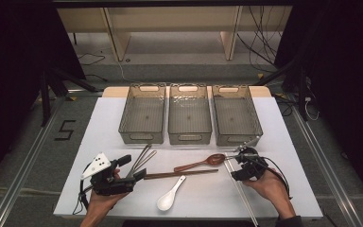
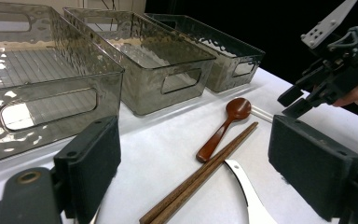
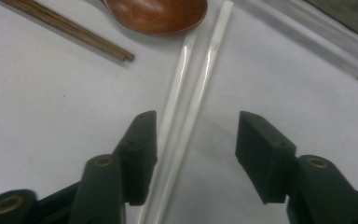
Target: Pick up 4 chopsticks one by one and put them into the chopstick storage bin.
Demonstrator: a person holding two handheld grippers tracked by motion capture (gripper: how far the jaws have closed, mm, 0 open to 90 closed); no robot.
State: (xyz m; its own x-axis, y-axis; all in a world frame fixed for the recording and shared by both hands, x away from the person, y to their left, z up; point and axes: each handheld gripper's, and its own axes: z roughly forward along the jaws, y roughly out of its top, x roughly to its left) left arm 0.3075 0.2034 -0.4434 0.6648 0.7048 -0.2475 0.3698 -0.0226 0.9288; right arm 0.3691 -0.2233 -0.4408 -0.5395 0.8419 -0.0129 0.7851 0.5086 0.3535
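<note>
Up close, from the right gripper view, found right gripper [image 3: 193,154] with jaws parted astride white chopsticks [image 3: 191,88], pads not yet pressing, near table's [image 1: 283,142] right edge. Saw left gripper [image 2: 193,163] open and empty near front-left corner. Noted white tabletop, three bins [image 1: 189,118] along far edge.

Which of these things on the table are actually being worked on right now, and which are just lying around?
In use:
- right gripper, fingers open astride the pair
- white chopsticks, lying on the table

Lying about:
- brown wooden spoon
- dark wooden chopsticks
- white ceramic spoon
- metal chopsticks
- three clear bins
- left gripper, open
</note>
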